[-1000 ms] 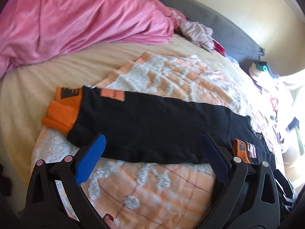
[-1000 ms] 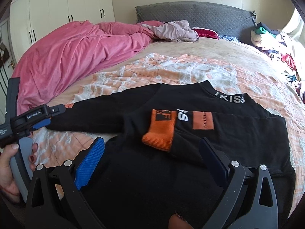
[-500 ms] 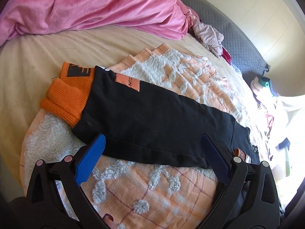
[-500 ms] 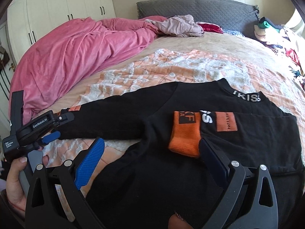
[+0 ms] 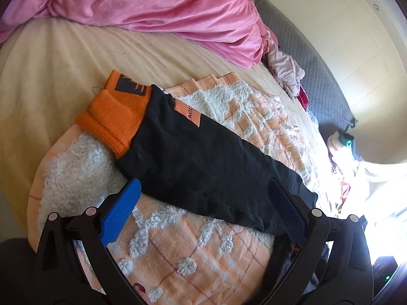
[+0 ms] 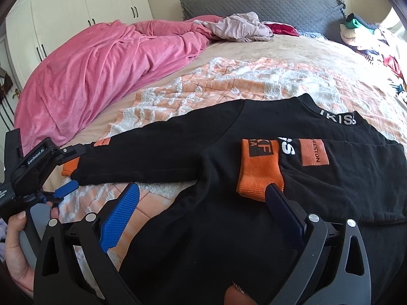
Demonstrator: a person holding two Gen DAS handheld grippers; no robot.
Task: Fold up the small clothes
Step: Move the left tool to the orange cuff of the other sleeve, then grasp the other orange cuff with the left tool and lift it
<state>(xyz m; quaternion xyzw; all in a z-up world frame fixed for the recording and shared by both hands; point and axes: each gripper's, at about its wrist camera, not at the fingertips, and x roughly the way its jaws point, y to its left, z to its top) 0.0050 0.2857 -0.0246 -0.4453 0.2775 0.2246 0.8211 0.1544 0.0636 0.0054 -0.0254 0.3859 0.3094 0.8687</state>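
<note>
Left claw (image 5: 203, 198) nearer sleeve cuff (image 5: 114, 122), agape

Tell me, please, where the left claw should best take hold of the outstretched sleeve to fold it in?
Probably the orange cuff: it is the sleeve's free end, lying flat on the bed. Come in from beyond the cuff along the sleeve; the open left claw now straddles mid-sleeve instead.

Two close wrist views, shared black sweater (image 5: 203, 162).
</note>
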